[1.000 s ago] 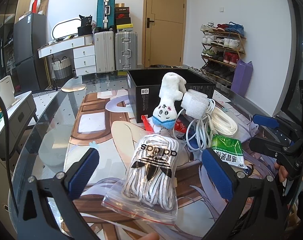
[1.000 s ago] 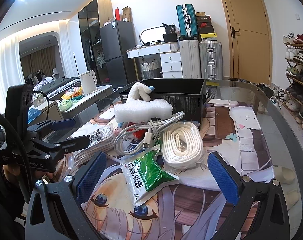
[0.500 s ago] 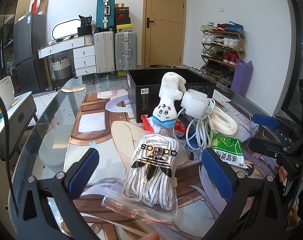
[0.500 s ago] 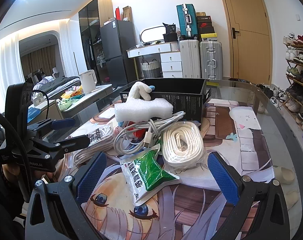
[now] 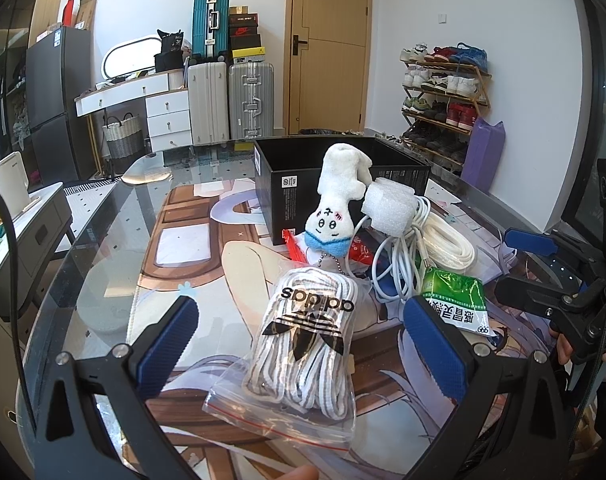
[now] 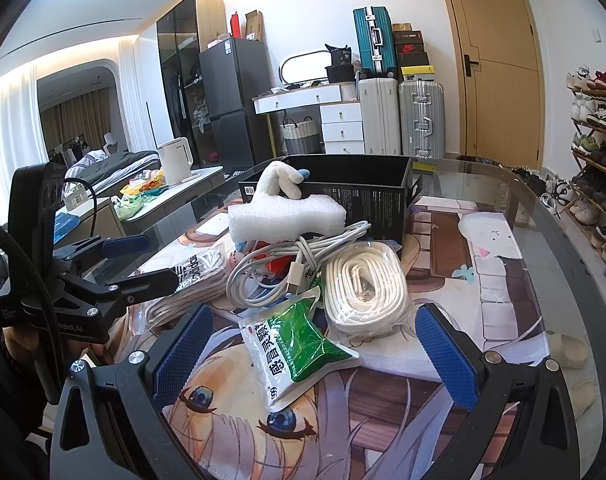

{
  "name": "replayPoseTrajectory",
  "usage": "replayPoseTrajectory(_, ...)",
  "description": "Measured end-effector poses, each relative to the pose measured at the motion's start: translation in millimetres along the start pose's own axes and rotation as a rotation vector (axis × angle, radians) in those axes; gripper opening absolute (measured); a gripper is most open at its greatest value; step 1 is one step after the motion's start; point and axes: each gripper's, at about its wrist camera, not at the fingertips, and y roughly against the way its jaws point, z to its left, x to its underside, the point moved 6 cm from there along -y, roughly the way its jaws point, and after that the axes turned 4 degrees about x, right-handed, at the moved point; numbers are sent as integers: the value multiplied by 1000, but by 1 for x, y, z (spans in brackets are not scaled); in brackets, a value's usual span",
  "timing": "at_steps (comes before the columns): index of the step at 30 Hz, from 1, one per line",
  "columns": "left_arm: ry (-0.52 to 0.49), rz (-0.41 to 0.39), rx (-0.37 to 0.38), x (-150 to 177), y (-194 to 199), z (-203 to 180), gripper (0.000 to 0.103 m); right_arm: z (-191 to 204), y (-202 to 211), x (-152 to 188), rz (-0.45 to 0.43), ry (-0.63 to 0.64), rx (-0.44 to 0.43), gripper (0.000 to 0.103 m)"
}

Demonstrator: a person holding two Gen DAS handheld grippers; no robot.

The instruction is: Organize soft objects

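Observation:
A clear zip bag of white laces (image 5: 305, 344) lies on the glass table between the fingers of my open left gripper (image 5: 303, 344). Behind it a white plush toy (image 5: 339, 204) leans head-down against an open black box (image 5: 343, 184). A white foam block (image 5: 389, 212), a white cable (image 5: 399, 268), a coil of white rope (image 5: 449, 240) and a green-and-white packet (image 5: 457, 304) form a pile to the right. My right gripper (image 6: 315, 354) is open over the green packet (image 6: 299, 344), with the rope coil (image 6: 365, 286) and cable (image 6: 287, 268) just beyond.
The glass table (image 5: 103, 248) carries a printed cartoon mat (image 6: 499, 280). The black box (image 6: 363, 196) stands at the back of the pile. Suitcases (image 5: 227, 96), white drawers and a door stand behind, a shoe rack (image 5: 443, 96) at right, a side cabinet with a kettle (image 6: 175, 160) at left.

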Motion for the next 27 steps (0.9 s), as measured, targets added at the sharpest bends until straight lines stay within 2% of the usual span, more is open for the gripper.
replayPoseTrajectory(18, 1, 36, -53, -4, -6, 10, 103, -4, -6, 1, 62, 19, 24, 102)
replayPoseTrajectory(27, 12, 63, -48, -6, -7, 18, 103, -7, -14, -5, 116, 36, 50, 102)
